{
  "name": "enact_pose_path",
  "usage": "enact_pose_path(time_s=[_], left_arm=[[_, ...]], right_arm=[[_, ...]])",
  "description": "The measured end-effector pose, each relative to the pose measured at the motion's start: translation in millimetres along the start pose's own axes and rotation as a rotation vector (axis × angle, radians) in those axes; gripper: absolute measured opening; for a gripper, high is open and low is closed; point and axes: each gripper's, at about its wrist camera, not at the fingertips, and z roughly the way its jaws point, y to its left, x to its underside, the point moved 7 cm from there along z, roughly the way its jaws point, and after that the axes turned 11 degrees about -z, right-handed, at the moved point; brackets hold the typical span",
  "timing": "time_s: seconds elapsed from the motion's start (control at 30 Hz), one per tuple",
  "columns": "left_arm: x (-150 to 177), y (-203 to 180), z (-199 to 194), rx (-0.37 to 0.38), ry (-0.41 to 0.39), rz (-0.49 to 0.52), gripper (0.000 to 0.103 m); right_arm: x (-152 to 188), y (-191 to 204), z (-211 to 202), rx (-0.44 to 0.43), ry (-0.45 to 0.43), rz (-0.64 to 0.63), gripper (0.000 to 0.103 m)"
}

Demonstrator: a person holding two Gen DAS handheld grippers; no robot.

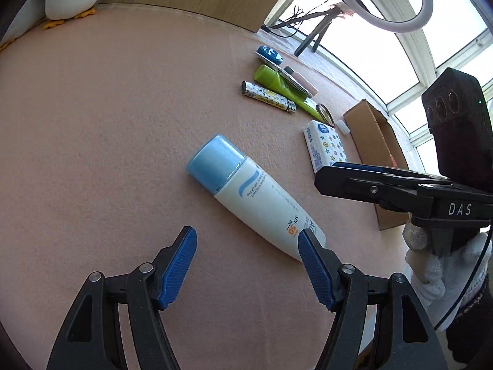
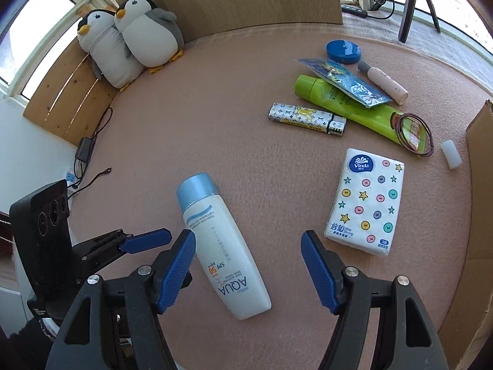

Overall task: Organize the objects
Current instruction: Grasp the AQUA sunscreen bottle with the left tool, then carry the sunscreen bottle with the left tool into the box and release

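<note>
A pink felt-covered worktop (image 2: 215, 117) fills both views, backed by a wooden panel and bright windows, with two plush penguins (image 2: 129, 37) sitting in its far left corner. Taking the cardboard box (image 2: 480, 185) at the right edge as the landmark: it lies open beside the spread of objects, and what little shows of its inside looks empty, so my judgement is that the organizing has hardly begun and nearly everything is left to do.

Nearest the camera, well to the left of the box, the white sunscreen bottle (image 2: 220, 246) with a blue cap lies flat. Between it and the box lies the tissue pack (image 2: 366, 206). Beyond that, toward the far side, are the green tube (image 2: 348, 104), the patterned lighter (image 2: 306, 118), a blue sachet (image 2: 345, 81) lying across the tube, a pink stick (image 2: 383, 81) and a round blue tin (image 2: 343, 51). A thin wire ring (image 2: 416, 134) rests on the tube's end, and a small white cap (image 2: 450, 154) lies just beside the box wall.

The right gripper (image 2: 248, 246) hangs over the bottle's lower half with jaws spread wide, gripping nothing. The left gripper (image 1: 246, 246) is likewise parted and empty, its right fingertip in front of the bottle's base; contact cannot be told. The bottle looks the likely first pick.
</note>
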Motion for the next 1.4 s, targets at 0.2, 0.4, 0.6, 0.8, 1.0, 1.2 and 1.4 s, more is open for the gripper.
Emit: enact_pose_path(time_s=[0.2,0.4,0.6,0.8,1.0,1.2,1.4], left_arm=[[5.3,-11.3,6.8,0.012,0.010,0.008,0.072],[5.8,-20.1,9.4,0.010,0.018,0.030,0.063],[6.3,-22.8,17.2,0.002,0.042,0.030,0.050],[4.9,-29.3,21.9,0.005,0.049,0.031,0.050],[10.4,-52.4,20.5,0.020,0.056,0.081,0.050],[8.0,-94.1,17.3,0.053,0.047,0.148,0.050],[5.4,-147.0,20.3,0.107,0.048,0.215,0.050]], right_arm=[[-2.0,10.9,32.9,-0.061,0.080,-0.024,0.068],[1.7,20.1,45.0,-0.120,0.110,-0.036,0.067],[6.1,15.9,42.0,-0.111,0.103,-0.033,0.049],[17.2,12.0,34.8,-0.109,0.076,0.000,0.045],[30.3,-0.1,15.5,-0.125,0.016,0.093,0.044],[33.9,-13.1,-19.1,-0.092,-0.064,0.135,0.044],[41.3,-36.7,-63.2,-0.043,-0.140,0.177,0.044]])
